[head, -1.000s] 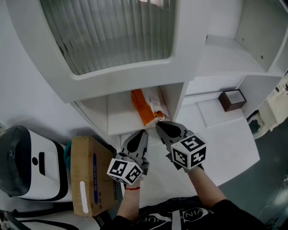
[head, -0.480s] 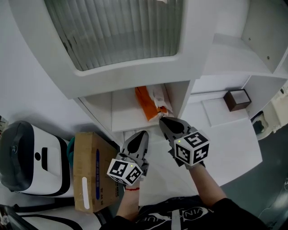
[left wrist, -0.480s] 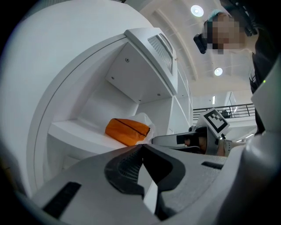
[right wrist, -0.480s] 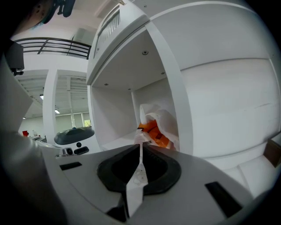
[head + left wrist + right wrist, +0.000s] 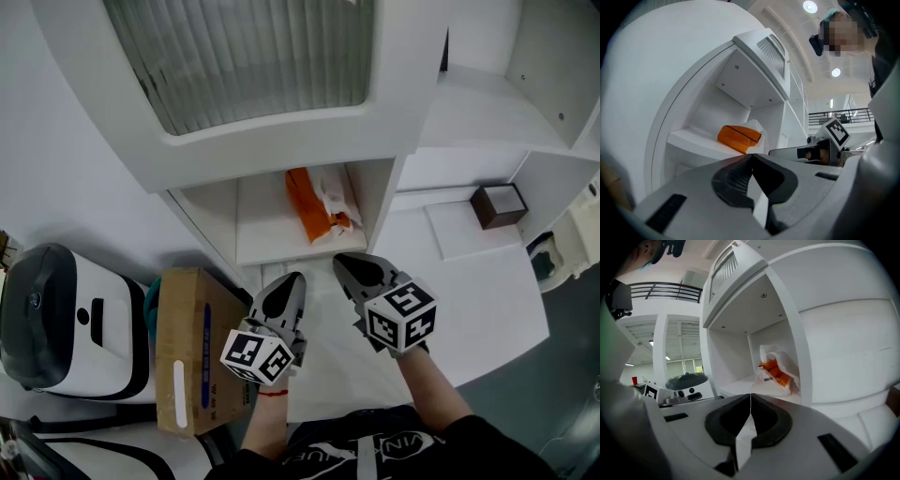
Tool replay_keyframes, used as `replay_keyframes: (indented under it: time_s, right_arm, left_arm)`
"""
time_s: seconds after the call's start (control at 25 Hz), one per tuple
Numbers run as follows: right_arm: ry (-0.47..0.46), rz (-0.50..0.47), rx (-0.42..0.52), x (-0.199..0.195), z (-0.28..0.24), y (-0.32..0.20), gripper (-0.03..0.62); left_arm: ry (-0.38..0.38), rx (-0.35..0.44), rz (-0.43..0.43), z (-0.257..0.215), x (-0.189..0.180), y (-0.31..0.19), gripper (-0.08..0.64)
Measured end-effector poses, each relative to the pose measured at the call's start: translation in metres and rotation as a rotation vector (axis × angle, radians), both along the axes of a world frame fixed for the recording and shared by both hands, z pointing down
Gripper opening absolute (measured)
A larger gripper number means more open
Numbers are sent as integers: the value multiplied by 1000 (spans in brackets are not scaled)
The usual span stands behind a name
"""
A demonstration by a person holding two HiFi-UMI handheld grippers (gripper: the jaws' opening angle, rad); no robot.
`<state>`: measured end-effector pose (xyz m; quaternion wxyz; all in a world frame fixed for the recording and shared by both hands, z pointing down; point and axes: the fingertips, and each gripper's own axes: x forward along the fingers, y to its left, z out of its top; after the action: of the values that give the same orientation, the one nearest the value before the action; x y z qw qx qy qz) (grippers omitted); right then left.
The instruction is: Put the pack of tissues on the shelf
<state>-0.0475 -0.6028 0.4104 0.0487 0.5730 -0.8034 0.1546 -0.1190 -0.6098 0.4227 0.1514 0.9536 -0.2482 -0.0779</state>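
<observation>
The orange and white pack of tissues [image 5: 319,206] lies on the white shelf [image 5: 262,246], against its right wall; it also shows as the tissue pack [image 5: 739,138] and the tissue pack [image 5: 774,373] in the two gripper views. My right gripper [image 5: 340,262] hangs just in front of the shelf's edge, shut and empty, apart from the pack. My left gripper [image 5: 292,281] sits beside it to the left, lower, also shut with nothing between its tips.
A cardboard box [image 5: 190,347] stands at the lower left beside a white and black machine [image 5: 66,323]. A small brown box [image 5: 497,205] rests on the white ledge at the right. A ribbed panel [image 5: 244,56] overhangs the shelf.
My right gripper has drawn back from the pack, which stays on the shelf. The left gripper has barely moved.
</observation>
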Motion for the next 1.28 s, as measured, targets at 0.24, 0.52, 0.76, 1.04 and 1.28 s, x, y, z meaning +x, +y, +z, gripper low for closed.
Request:
replay_keyframes:
  time_s: [0.24, 0.52, 0.76, 1.04, 1.28]
  right_arm:
    - [21, -58, 11, -13, 3, 19, 6]
    - [48, -84, 28, -21, 1, 40, 5]
    - [63, -101, 50, -28, -2, 58, 5]
    - [61, -121, 68, -35, -6, 78, 4]
    - [56, -138, 83, -40, -11, 89, 4]
  left_arm:
    - [-30, -7, 0, 4, -4, 11, 6]
    - [-46, -5, 4, 3, -6, 26, 6]
    - [-56, 4, 11, 0, -6, 42, 6]
    - [-66, 14, 13, -3, -4, 64, 6]
    - [-71, 16, 8, -6, -6, 78, 6]
